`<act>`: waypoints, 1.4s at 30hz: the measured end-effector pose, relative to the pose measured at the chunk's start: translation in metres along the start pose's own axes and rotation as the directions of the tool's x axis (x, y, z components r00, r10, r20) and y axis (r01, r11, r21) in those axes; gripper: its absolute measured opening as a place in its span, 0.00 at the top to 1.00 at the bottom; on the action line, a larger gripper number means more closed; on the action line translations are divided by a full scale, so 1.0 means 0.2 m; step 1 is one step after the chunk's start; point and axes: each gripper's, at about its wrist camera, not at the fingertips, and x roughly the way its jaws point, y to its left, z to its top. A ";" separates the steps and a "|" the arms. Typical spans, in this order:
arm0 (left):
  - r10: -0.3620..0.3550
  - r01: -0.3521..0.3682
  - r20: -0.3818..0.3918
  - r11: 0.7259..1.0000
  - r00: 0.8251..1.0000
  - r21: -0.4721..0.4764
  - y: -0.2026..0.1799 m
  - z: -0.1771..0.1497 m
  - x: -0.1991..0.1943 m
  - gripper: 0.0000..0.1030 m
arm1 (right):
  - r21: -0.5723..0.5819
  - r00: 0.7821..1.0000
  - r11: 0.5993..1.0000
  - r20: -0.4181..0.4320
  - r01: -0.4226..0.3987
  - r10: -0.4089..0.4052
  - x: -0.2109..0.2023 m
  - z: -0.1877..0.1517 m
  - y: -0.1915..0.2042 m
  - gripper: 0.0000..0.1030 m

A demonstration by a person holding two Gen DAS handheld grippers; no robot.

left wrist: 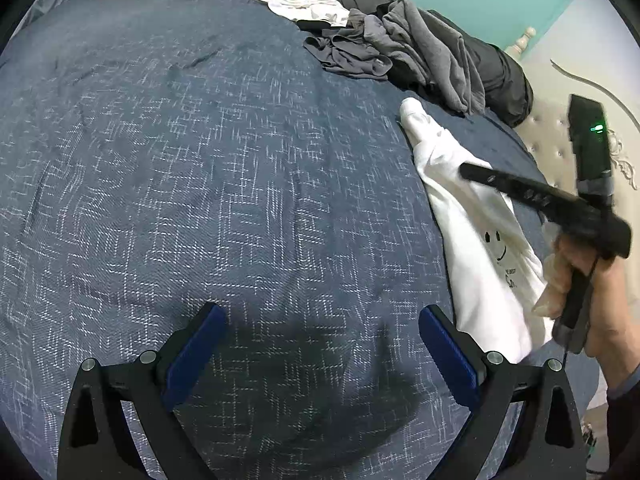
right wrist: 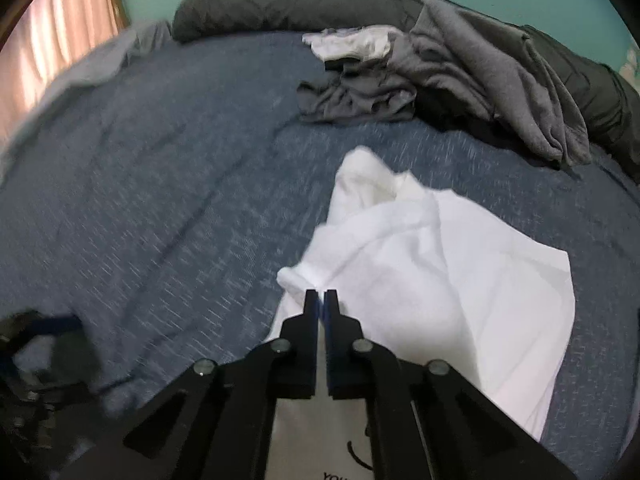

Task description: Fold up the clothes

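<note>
A white T-shirt [right wrist: 420, 260] with a smiley print lies crumpled on the blue patterned bedspread [left wrist: 200, 160]. My right gripper [right wrist: 320, 293] is shut on a bunched fold at the shirt's near left edge, and cloth shows pinched between the tips. In the left wrist view the same shirt [left wrist: 480, 248] lies at the right, with the right gripper [left wrist: 468, 171] held over it by a hand [left wrist: 568, 276]. My left gripper [left wrist: 322, 312] is open above bare bedspread, left of the shirt, with nothing between its blue pads [left wrist: 196, 356].
A heap of grey clothes [left wrist: 400, 48] and a white garment [left wrist: 308, 6] lie at the far side of the bed, against a dark rolled duvet [right wrist: 300, 4]. A tufted headboard [left wrist: 560, 132] borders the right edge. A pink curtain [right wrist: 60, 40] hangs at the far left.
</note>
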 end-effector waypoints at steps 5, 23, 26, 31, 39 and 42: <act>-0.002 0.003 -0.009 1.000 1.000 0.005 -0.01 0.00 0.01 0.03 | 0.054 0.999 0.998 0.050 0.014 -0.017 -0.12 0.04 -0.12 1.00; -0.010 0.010 -0.014 1.000 1.000 0.002 0.00 0.00 0.02 0.03 | -0.139 0.993 0.986 -0.063 0.093 -0.103 0.13 0.01 0.17 0.78; -0.013 0.013 -0.011 1.000 1.000 -0.002 0.01 0.00 0.02 0.03 | -0.111 0.993 0.989 -0.049 0.099 -0.105 0.14 0.01 0.14 0.91; -0.012 0.012 -0.010 1.000 1.000 -0.001 0.01 0.00 0.02 0.03 | -0.068 0.996 0.994 0.031 0.084 -0.082 0.01 0.04 0.09 0.95; -0.012 0.012 -0.010 1.000 1.000 0.001 0.01 -0.01 0.03 0.03 | 0.073 0.983 0.989 0.116 0.132 -0.140 -0.19 0.12 -0.22 0.96; -0.017 0.017 -0.015 1.000 1.000 0.006 0.01 0.00 0.03 0.03 | 0.138 0.978 0.978 0.113 0.158 -0.174 -0.22 0.16 -0.39 0.96</act>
